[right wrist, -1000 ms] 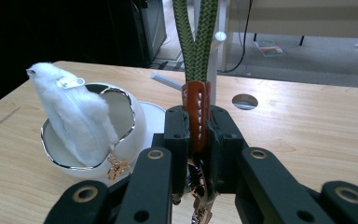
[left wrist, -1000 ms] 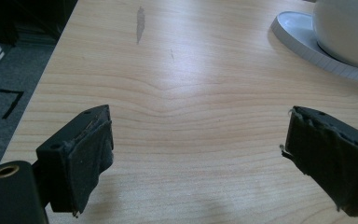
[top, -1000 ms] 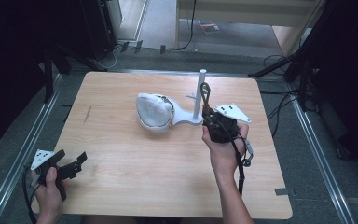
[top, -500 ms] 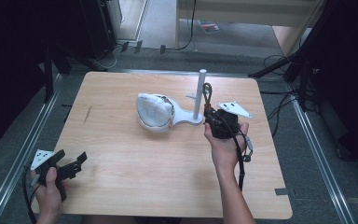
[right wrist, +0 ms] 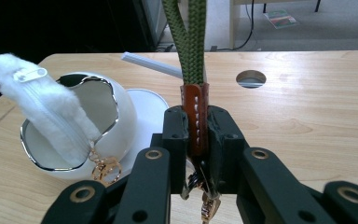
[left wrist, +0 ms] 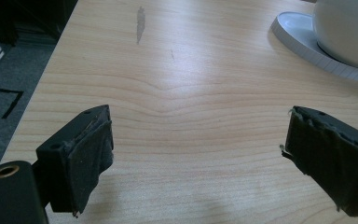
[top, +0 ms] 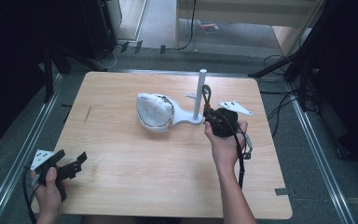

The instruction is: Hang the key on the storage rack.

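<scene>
Keychain (right wrist: 196, 119) clamped in right tool (right wrist: 198, 140)

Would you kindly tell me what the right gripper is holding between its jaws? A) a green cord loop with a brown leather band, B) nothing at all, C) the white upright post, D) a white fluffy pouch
A: in the right gripper view the right gripper is closed on the brown band of the green cord loop; the fluffy pouch sits in the white bowl.
</scene>
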